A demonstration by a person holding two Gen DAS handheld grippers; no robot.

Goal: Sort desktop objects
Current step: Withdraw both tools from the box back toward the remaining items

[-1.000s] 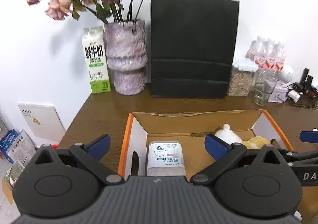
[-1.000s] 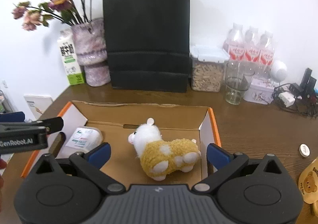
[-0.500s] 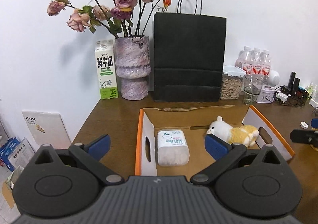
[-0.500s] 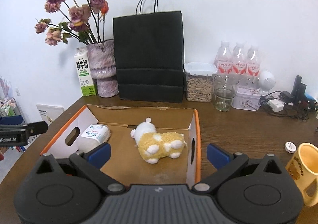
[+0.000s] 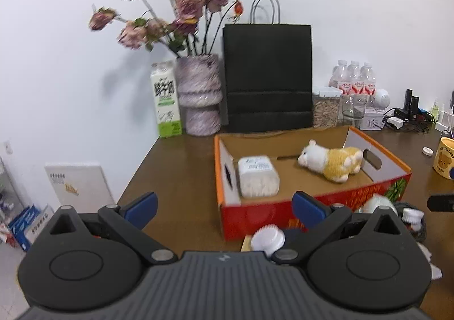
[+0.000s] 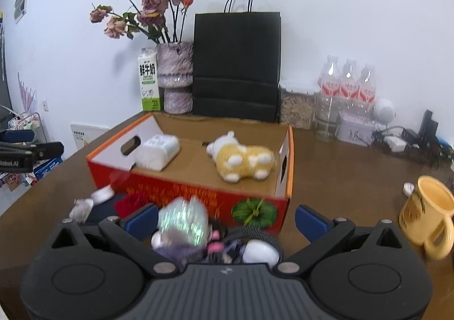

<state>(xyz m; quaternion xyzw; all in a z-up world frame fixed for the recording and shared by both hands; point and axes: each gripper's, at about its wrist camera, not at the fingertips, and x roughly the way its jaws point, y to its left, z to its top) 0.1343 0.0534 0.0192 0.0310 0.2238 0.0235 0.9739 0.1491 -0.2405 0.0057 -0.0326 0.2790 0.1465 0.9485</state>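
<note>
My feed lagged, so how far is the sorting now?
Done: the plush toy and the wipes pack lie in the box. In hand: nothing; left tongs and right tongs are open. Left: the clutter in front of the box and the yellow mug beside it.

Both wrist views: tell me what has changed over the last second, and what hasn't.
Both grippers have pulled back from the cardboard box, left gripper and right gripper alike, so its red front and the small items before it now show. Nothing was grasped or released; fingers stay open. The plush toy and the tissue pack lie unmoved.
</note>
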